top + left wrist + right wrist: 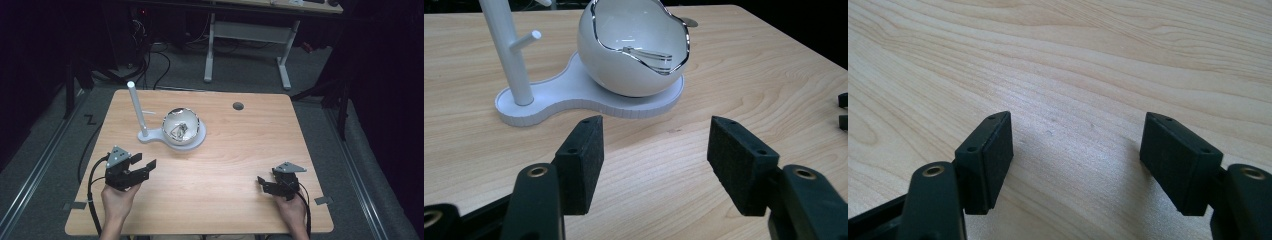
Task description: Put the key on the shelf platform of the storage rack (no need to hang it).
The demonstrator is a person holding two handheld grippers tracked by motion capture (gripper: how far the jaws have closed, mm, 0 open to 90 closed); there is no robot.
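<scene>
Left gripper view: your left gripper [654, 165] jaws apart, empty, aimed at bowl [634, 47] just ahead on stand [589, 97]. Approach step, likely. Next: advance, straddle rim. Right gripper [1075, 160] apart, idle over table [1098, 60].

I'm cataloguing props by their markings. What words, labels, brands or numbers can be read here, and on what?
None: no readable text in any view.
Bowl: plain white, silver rim, no marking.
Stand: plain white, no label.
Left gripper and right gripper: black, unmarked.
Table: bare wood grain.
</scene>
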